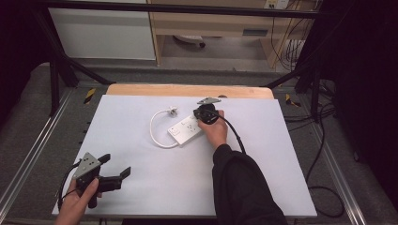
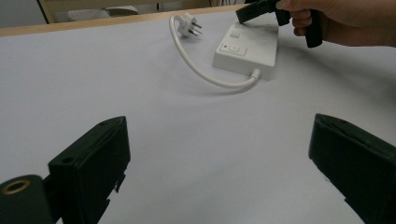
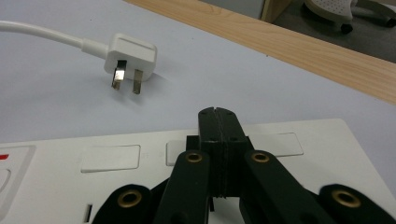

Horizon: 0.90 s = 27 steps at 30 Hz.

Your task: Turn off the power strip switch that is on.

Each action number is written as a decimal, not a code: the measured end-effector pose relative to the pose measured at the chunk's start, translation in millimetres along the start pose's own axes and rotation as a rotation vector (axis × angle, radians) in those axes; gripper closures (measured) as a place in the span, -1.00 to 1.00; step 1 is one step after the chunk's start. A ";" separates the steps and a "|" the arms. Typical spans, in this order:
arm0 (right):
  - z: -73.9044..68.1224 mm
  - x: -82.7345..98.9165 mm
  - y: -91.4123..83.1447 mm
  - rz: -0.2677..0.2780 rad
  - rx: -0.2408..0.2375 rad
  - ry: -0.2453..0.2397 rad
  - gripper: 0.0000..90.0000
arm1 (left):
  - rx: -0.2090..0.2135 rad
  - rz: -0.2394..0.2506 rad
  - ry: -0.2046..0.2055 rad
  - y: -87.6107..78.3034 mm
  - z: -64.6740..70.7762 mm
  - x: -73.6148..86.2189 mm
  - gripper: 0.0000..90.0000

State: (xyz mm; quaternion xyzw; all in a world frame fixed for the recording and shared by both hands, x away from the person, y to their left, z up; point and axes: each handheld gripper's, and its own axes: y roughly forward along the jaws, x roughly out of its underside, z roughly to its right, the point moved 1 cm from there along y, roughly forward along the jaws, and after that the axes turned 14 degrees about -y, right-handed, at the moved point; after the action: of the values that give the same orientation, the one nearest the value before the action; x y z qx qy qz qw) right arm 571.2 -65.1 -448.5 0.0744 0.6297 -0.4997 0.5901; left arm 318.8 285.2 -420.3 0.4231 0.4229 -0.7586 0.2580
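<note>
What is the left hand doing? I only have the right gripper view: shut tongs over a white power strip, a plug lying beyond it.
Observer: The left tongs are open with nothing between them, held over the white sheet at the table's near left corner.
Operator: Does that plug belong to this strip?
Observer: Yes. Its white cord loops from the plug round into the power strip at the end by the switch.
Operator: Where does the strip lie on the table?
Observer: About mid-table, a little toward the far side, lying diagonally, with the right tongs over its far end.
</note>
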 end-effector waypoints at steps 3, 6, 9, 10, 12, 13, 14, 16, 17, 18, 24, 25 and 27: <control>-0.7 -2.2 -2.2 0.008 -0.003 -0.006 1.00 | -0.001 0.000 0.000 -0.2 -0.2 0.1 -0.88; -0.8 -4.6 -6.1 0.018 -0.005 -0.003 1.00 | -0.007 0.002 0.002 -0.8 -0.4 0.0 -0.88; 0.0 -5.9 -10.4 0.019 -0.004 -0.007 1.00 | -0.002 0.000 0.000 -0.3 -0.2 0.1 -0.88; 0.9 -6.1 -12.2 0.020 -0.001 -0.011 1.00 | -0.001 0.000 0.000 -0.3 0.0 0.1 -0.88; 1.8 -7.0 -15.2 0.026 -0.005 -0.002 1.00 | -0.007 0.001 0.003 -0.7 0.0 0.1 -0.88; 2.6 -7.4 -16.7 0.031 -0.005 -0.004 1.00 | -0.008 0.000 0.005 -0.5 -0.1 0.1 -0.88; 3.0 -7.8 -18.2 0.033 -0.005 -0.002 1.00 | -0.009 0.000 0.004 -0.3 -0.3 0.1 -0.88; 3.8 -8.2 -21.6 0.032 -0.006 -0.001 1.00 | -0.008 0.002 0.002 -0.6 -0.3 0.1 -0.88; 4.4 -8.6 -23.4 0.032 -0.007 0.000 1.00 | -0.009 0.000 0.005 -0.7 -0.5 0.1 -0.88; 5.0 -9.1 -25.1 0.035 -0.007 0.004 1.00 | -0.010 0.001 0.005 -0.7 -0.5 0.2 -0.88; 7.3 -11.9 -34.4 0.035 -0.013 -0.002 1.00 | -0.012 -0.001 0.006 0.1 -0.1 0.2 -0.88; 8.4 -12.3 -35.9 0.034 -0.012 -0.001 1.00 | -0.006 -0.001 0.002 0.4 0.4 0.4 -0.88; 10.8 -13.1 -39.1 0.038 -0.007 0.006 1.00 | -0.005 -0.002 0.005 0.2 0.5 0.3 -0.88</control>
State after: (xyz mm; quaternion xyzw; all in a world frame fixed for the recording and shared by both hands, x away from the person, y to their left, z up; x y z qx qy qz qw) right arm 555.5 -85.4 -414.6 0.0856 0.6317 -0.4860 0.5979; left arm 318.6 284.6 -420.5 0.4241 0.4258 -0.7566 0.2575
